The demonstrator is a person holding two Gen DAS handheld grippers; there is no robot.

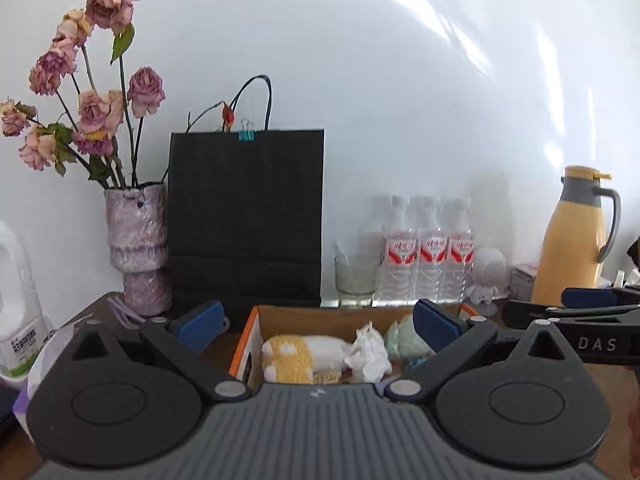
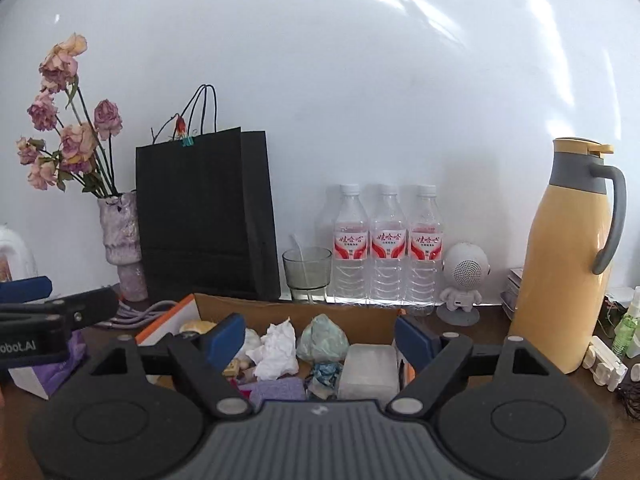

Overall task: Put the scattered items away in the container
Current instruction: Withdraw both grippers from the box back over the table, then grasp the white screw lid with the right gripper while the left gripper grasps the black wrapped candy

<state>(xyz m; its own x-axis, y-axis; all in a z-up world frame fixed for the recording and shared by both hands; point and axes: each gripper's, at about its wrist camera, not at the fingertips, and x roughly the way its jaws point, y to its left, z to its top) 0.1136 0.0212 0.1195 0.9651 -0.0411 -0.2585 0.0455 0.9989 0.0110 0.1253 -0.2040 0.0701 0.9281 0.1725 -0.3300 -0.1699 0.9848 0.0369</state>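
Note:
An open cardboard box [image 1: 320, 314] [image 2: 256, 308] with an orange and white outside sits on the dark table in front of both grippers. It holds a yellow and white plush toy [image 1: 298, 354], a crumpled white tissue [image 1: 370, 354] [image 2: 278, 350], a pale green crumpled wad [image 1: 402, 338] [image 2: 324, 338], a clear plastic case [image 2: 368, 366], a purple sponge [image 2: 278, 390] and small bits. My left gripper [image 1: 318, 326] is open and empty above the box's near side. My right gripper [image 2: 320, 338] is open and empty over the box. Each gripper shows at the edge of the other's view.
Along the white wall stand a vase of dried roses [image 1: 138, 248] [image 2: 120, 240], a black paper bag [image 1: 246, 216] [image 2: 208, 216], a glass [image 2: 307, 272], three water bottles [image 2: 386, 248], a small robot-shaped speaker [image 2: 462, 280] and a yellow thermos jug [image 2: 568, 256]. A purple cable [image 2: 136, 314] lies left of the box.

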